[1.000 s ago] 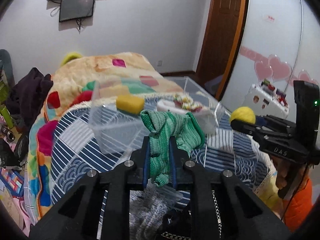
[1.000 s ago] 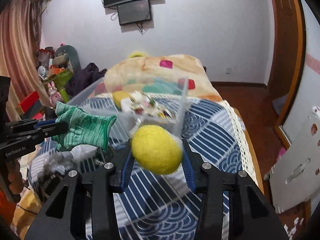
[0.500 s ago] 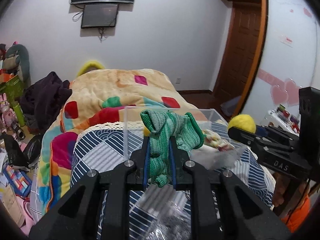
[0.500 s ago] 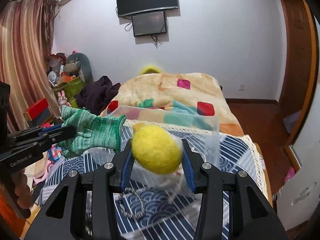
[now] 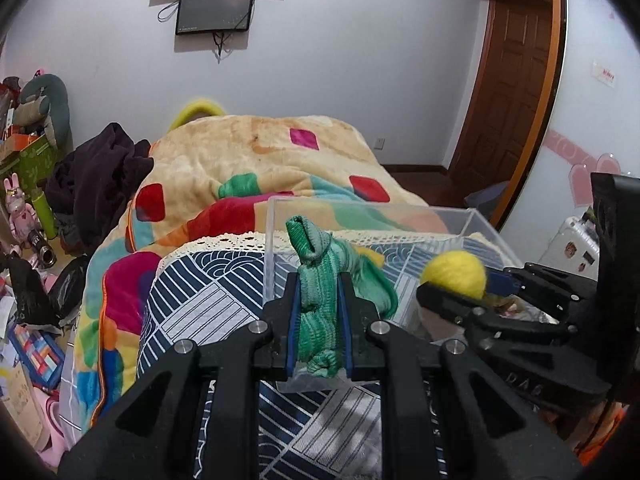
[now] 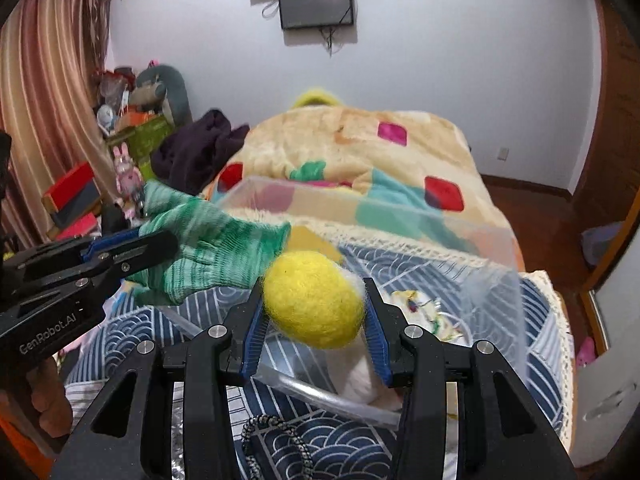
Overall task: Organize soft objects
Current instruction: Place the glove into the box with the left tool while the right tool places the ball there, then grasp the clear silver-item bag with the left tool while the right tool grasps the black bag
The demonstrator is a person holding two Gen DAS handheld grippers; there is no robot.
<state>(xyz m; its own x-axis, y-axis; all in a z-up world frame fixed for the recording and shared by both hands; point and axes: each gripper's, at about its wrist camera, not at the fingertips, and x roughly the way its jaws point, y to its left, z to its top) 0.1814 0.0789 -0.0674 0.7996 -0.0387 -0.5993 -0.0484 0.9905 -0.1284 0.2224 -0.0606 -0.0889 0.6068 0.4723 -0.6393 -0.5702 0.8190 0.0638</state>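
Note:
My left gripper [image 5: 319, 292] is shut on a green knitted glove [image 5: 320, 280] and holds it over the near edge of a clear plastic box [image 5: 372, 210]. The glove also shows in the right wrist view [image 6: 208, 248]. My right gripper [image 6: 314, 304] is shut on a yellow felt ball [image 6: 314, 304], just right of the glove and above the box [image 6: 400, 216]. The ball also shows in the left wrist view [image 5: 456, 272]. A white soft item [image 6: 416, 316] and a yellow sponge [image 6: 308, 240] lie inside the box.
The box stands on a blue-and-white patterned cloth [image 5: 200, 304] over a bed with a colourful blanket [image 5: 248, 160]. A black-and-white cord [image 6: 276, 440] lies in front of the box. Dark clothes [image 5: 96, 168] and toys [image 6: 128, 176] pile at the left.
Both grippers have moved forward and closer together, and now hold the glove and ball over the clear box. Neither has let go.

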